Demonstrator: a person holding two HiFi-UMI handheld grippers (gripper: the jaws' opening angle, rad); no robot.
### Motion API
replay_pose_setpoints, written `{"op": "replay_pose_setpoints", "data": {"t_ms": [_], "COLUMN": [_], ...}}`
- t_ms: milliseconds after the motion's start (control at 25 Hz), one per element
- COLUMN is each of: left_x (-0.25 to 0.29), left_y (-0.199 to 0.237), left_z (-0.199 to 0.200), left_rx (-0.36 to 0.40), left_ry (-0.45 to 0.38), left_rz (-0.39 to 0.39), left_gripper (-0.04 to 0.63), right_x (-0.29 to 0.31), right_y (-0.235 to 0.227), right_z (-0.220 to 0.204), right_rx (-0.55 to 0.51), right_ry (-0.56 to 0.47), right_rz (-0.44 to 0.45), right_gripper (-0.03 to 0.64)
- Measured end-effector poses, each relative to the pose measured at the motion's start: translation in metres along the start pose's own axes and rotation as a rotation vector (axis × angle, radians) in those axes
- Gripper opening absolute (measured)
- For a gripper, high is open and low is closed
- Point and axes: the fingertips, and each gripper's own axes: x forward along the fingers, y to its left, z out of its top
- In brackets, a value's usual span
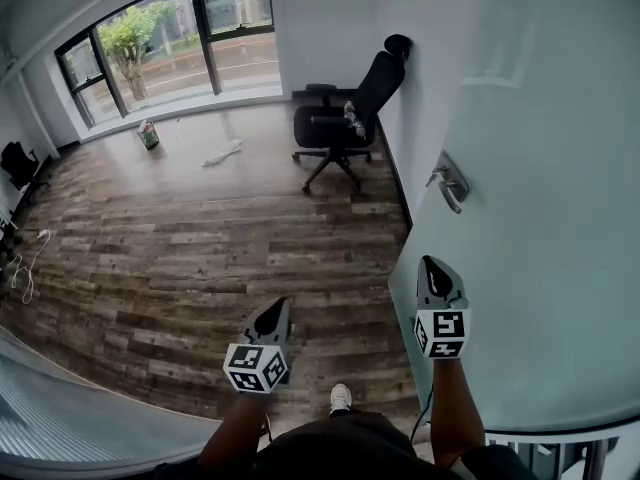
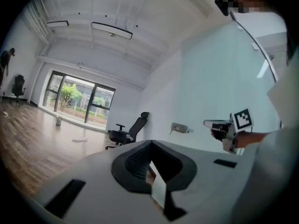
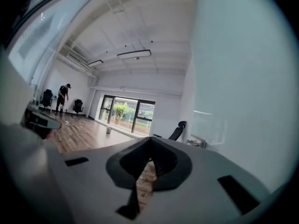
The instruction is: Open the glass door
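Note:
The frosted glass door [image 1: 540,198] fills the right side of the head view and stands swung into the room, its metal lever handle [image 1: 449,182] facing me. My right gripper [image 1: 430,262] is shut and empty, pointing along the door face a short way below the handle without touching it. My left gripper [image 1: 281,304] hangs over the wood floor to the left, also shut with nothing in it. In the left gripper view the handle [image 2: 179,128] lies ahead, with the right gripper [image 2: 212,123] to its right. The right gripper view shows the handle [image 3: 198,143] beside its closed jaws.
A black office chair [image 1: 345,118] stands against the wall beyond the door. A paint can [image 1: 148,134] and a white rag [image 1: 222,153] lie near the windows [image 1: 170,43]. A cable [image 1: 25,268] trails at the left. Another glass panel [image 1: 60,418] curves along the lower left.

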Motion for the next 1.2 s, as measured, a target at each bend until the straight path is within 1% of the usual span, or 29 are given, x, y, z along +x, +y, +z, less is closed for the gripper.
{"op": "replay_pose_setpoints", "data": {"t_ms": [80, 200, 320, 480, 640, 800, 1000, 1120, 1200], "left_x": [-0.019, -0.053, -0.088, -0.132, -0.173, -0.200, -0.240, -0.259, -0.272], "left_y": [-0.002, -0.005, -0.010, -0.014, -0.022, -0.039, -0.058, -0.069, -0.080], "left_z": [0.004, 0.009, 0.011, 0.006, 0.002, 0.008, 0.004, -0.001, -0.005], "left_rx": [0.032, 0.071, 0.065, 0.068, 0.068, 0.090, 0.107, 0.107, 0.106], "left_ry": [-0.012, -0.028, -0.049, -0.057, -0.072, -0.104, -0.110, -0.113, -0.112], "left_rz": [-0.004, 0.001, -0.002, 0.007, 0.008, 0.006, 0.014, 0.033, 0.042], "left_gripper": [0.003, 0.003, 0.003, 0.003, 0.003, 0.003, 0.003, 0.003, 0.003], "right_x": [-0.023, -0.062, -0.088, -0.122, -0.161, -0.188, -0.226, -0.249, -0.268], "right_y": [0.030, 0.074, 0.104, 0.138, 0.174, 0.194, 0.215, 0.220, 0.219], "right_z": [-0.012, -0.014, -0.010, 0.000, 0.002, 0.010, 0.022, 0.022, 0.023], "right_rx": [0.015, 0.049, 0.050, 0.066, 0.069, 0.098, 0.082, 0.084, 0.080], "right_ry": [0.018, 0.012, 0.016, 0.011, 0.014, -0.008, -0.030, -0.042, -0.063], "right_rz": [0.013, 0.029, 0.043, 0.065, 0.085, 0.110, 0.130, 0.126, 0.108], "right_gripper": [0.015, 0.015, 0.015, 0.015, 0.015, 0.015, 0.015, 0.015, 0.015]}}
